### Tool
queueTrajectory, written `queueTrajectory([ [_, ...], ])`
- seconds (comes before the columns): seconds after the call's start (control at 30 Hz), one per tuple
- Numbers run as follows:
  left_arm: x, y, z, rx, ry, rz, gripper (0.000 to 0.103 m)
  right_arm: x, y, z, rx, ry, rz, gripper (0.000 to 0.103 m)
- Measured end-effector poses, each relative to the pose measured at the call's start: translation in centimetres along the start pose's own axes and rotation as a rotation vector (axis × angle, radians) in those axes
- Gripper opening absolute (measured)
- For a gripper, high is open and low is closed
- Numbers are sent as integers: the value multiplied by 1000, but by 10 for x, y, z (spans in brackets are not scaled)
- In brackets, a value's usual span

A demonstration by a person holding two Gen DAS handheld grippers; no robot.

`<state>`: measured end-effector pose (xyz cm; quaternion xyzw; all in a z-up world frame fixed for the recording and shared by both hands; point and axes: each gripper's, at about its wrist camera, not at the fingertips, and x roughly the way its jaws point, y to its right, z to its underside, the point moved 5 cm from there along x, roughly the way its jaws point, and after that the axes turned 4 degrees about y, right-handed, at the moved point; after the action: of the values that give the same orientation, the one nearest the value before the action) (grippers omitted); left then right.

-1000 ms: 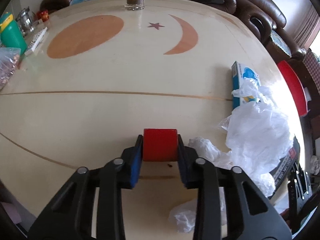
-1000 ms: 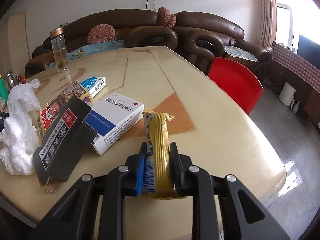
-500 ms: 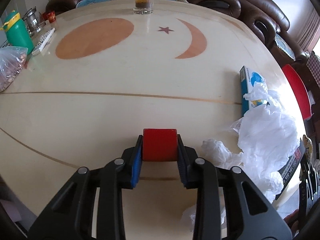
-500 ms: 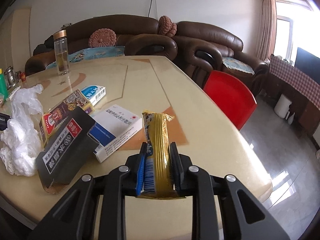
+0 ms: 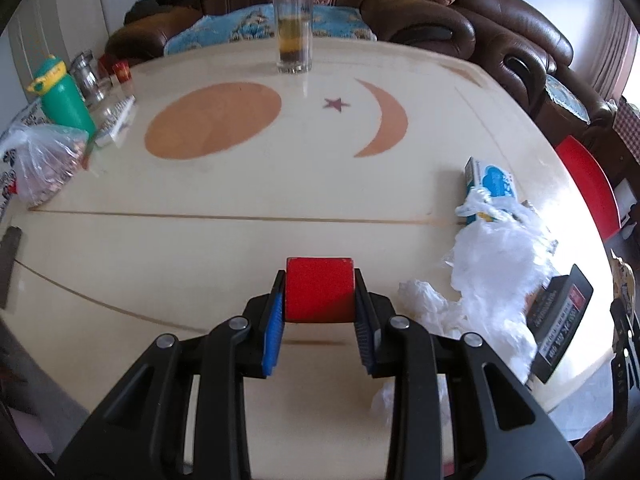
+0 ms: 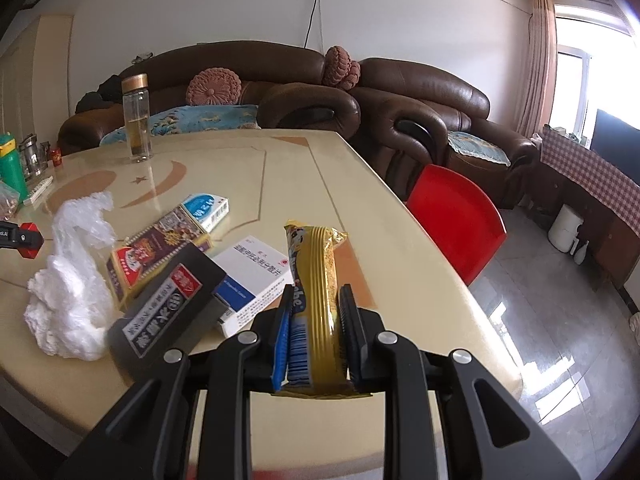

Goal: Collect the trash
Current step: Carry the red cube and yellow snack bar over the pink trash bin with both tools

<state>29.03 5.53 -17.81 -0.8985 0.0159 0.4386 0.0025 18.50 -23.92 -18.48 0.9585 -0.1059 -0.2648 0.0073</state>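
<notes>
My left gripper (image 5: 320,286) is shut on a small red box (image 5: 320,290), held above the cream table (image 5: 240,240). That red box (image 6: 27,240) also shows at the far left of the right wrist view. My right gripper (image 6: 314,300) is shut on a yellow snack wrapper (image 6: 318,280) that stands up between the pads, off the table. Crumpled white plastic (image 5: 492,264) lies to the right of the left gripper, and the same white plastic (image 6: 68,288) sits left of the right gripper. Beside it lie a black box (image 6: 168,308), a white and blue box (image 6: 256,276), a purple and yellow box (image 6: 160,248) and a blue and white box (image 6: 206,208).
A glass bottle (image 5: 294,20) stands at the far side of the table. A green bottle (image 5: 60,96), a metal cup and a bag of nuts (image 5: 40,168) crowd the left edge. A red chair (image 6: 456,216) and brown sofas (image 6: 400,92) flank the table.
Both grippers have risen with their loads still held, and both views have tilted up, so more of the far table, sofas and wall shows now.
</notes>
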Motion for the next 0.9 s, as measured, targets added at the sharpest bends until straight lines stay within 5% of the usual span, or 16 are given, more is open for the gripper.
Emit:
queueTrajectory([
  [0.9,-172,15,46,89,181,57,31,-165,-45,-47,-67,181,-137,23],
])
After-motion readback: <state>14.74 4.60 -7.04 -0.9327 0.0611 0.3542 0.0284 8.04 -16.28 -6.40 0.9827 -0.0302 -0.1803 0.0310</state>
